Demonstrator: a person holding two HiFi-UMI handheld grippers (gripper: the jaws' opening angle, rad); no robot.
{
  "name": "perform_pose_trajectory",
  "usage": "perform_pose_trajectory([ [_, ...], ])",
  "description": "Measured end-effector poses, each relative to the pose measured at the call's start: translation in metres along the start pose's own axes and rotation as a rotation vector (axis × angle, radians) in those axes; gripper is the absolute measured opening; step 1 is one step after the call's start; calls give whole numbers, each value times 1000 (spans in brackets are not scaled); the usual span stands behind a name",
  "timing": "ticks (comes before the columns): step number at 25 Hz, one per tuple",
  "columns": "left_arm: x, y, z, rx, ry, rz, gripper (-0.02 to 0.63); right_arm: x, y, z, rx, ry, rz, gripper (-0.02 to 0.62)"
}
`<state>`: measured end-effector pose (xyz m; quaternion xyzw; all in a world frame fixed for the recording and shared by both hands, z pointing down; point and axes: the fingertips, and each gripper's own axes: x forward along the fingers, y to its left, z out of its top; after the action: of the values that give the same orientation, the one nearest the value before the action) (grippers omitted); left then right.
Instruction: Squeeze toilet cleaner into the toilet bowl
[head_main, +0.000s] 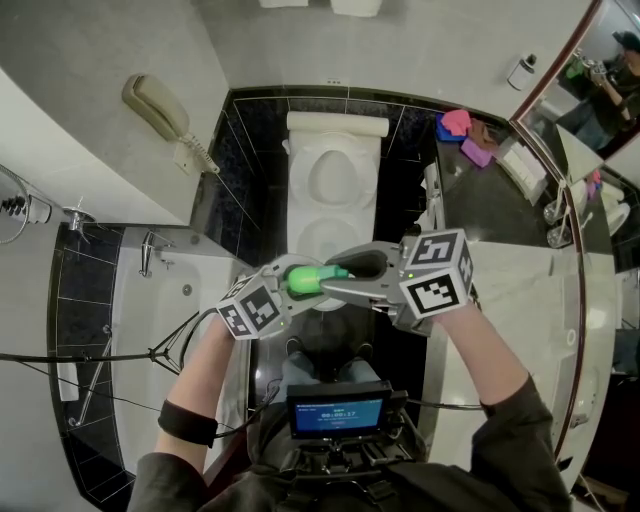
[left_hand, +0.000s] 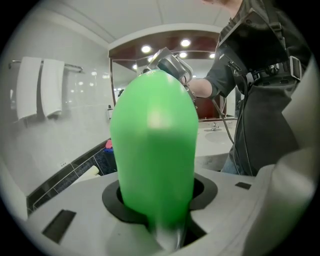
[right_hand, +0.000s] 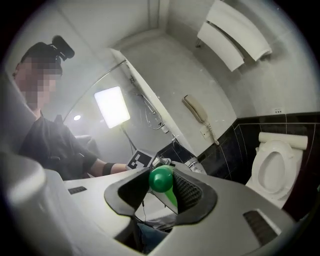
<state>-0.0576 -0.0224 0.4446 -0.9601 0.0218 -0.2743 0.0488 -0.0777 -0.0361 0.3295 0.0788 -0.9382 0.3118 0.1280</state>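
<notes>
Toilet cleaner bottle (head_main: 303, 279), green, is found just below centre of the head view, lying roughly level between the two grippers, below the toilet (head_main: 372, 190) in the frame and clear of it. The toilet is noted at upper centre with its seat raised.

The left gripper (head_main: 285, 290) is seen from the lower left, its jaws closed against the body of the toilet cleaner bottle. In the left gripper view the bottle (left_hand: 154, 145) fills the centre, seated between the jaws and pressed on both sides.

The right gripper (head_main: 350, 272) is brought in from the right of the frame. In the right gripper view a round green cap (right_hand: 161, 179) is seen between the fingers, which are pinched on it, the ribbed pad (right_hand: 187, 192) lying against its right side.

A wall telephone (head_main: 160, 110) is recorded at upper left, a bathtub (head_main: 190, 300) at left, and a dark counter (head_main: 500, 190) at upper right.
</notes>
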Motion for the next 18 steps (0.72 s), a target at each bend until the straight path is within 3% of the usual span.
perform_pose_trajectory([
  [4, -1, -3, 0, -12, -9, -26, 181, 2, 3, -1, -214, 28, -21, 147],
  [10, 0, -11, 3, -3, -14, -88, 181, 1, 21, -9, -753, 207, -65, 147],
  [14, -1, -22, 6, 4, -30, -145, 181, 2, 30, -24, -1179, 231, -40, 150],
  [18, 1, -24, 9, 16, -35, -159, 181, 1, 29, -29, -1394, 314, -90, 152],
])
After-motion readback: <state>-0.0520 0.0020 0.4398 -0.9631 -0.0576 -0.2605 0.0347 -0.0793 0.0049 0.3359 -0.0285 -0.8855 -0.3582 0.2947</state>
